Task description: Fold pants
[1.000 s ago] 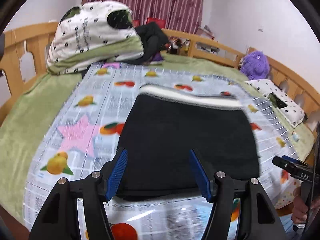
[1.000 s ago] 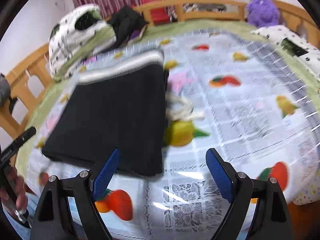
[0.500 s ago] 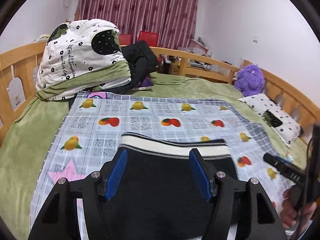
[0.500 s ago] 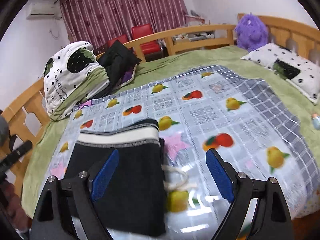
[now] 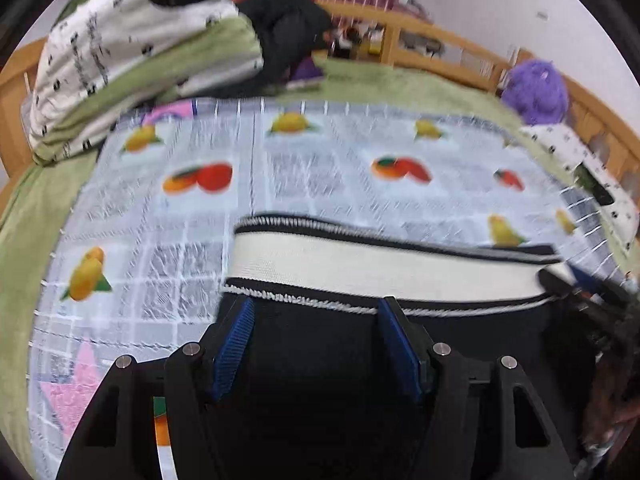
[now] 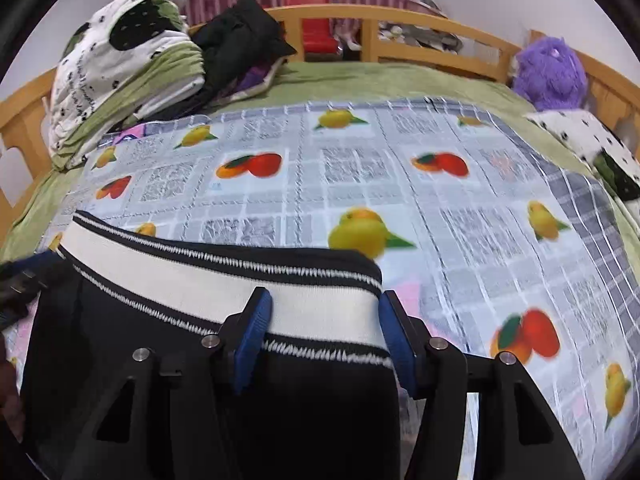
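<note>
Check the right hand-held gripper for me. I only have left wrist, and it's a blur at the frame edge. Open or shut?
Observer: Open. In the right wrist view, the right hand-held gripper has its pads spread across the white waistband.
Operator: Which end of the band?
Observer: The right end. The outer pad sits just at the side edge of the pants, over the fruit-print mat.
Operator: Is the band bunched there?
Observer: No, it looks flat between the pads, with no fold visible.
</note>
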Demonstrator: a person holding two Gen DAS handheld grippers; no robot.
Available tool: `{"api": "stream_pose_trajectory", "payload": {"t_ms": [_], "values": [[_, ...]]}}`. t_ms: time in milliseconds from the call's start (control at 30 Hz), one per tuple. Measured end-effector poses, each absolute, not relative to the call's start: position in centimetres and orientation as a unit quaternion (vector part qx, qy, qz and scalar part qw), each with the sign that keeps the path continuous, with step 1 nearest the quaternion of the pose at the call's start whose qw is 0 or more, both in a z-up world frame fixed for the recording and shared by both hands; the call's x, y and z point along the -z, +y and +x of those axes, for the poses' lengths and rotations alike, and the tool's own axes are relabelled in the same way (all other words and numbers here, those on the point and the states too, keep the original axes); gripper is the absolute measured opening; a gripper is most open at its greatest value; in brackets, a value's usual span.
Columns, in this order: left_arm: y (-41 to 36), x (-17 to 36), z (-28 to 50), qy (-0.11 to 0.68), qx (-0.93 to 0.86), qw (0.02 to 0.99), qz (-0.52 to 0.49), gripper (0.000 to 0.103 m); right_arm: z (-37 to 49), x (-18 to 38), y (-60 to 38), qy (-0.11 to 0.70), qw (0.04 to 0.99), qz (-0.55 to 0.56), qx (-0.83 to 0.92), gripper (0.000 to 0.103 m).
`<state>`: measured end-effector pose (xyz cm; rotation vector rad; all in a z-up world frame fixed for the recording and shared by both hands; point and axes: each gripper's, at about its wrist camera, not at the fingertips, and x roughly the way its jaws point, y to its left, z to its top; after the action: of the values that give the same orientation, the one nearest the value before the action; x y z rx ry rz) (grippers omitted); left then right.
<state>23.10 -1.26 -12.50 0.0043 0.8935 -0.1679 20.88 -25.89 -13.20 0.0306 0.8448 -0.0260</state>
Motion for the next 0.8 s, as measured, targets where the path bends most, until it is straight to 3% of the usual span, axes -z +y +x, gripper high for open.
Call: {"api": "stream_pose_trajectory", "payload": {"t_ms": [167, 333, 633, 700, 800], "values": [[-2.0, 13.5, 22.8, 0.425, 0.068, 0.902, 0.024, 0.063, 22.9, 15.2, -29.0, 0.439, 0.89, 0.117, -0.027, 0.067], [-1.2, 13.8, 22.8, 0.42, 0.077, 0.904, 0.005, 0.064, 23.0, 15.6, -28.9, 0.443, 0.886, 0.132, -0.029, 0.074], [-0.8, 13.3, 22.3, 0.408, 0.101, 0.907, -0.008, 0.064, 21.8, 14.3, -27.9, 0.425, 0.899, 0.103, -0.021, 0.074], [0.2, 12.1, 21.9, 0.398, 0.128, 0.908, -0.033, 0.064, 20.9, 13.2, -27.9, 0.417, 0.904, 0.093, -0.023, 0.063], [1.6, 10.7, 21.6, 0.39, 0.126, 0.911, -0.038, 0.064, 18.4, 11.8, -28.6, 0.392, 0.917, 0.078, -0.019, 0.063]]}}
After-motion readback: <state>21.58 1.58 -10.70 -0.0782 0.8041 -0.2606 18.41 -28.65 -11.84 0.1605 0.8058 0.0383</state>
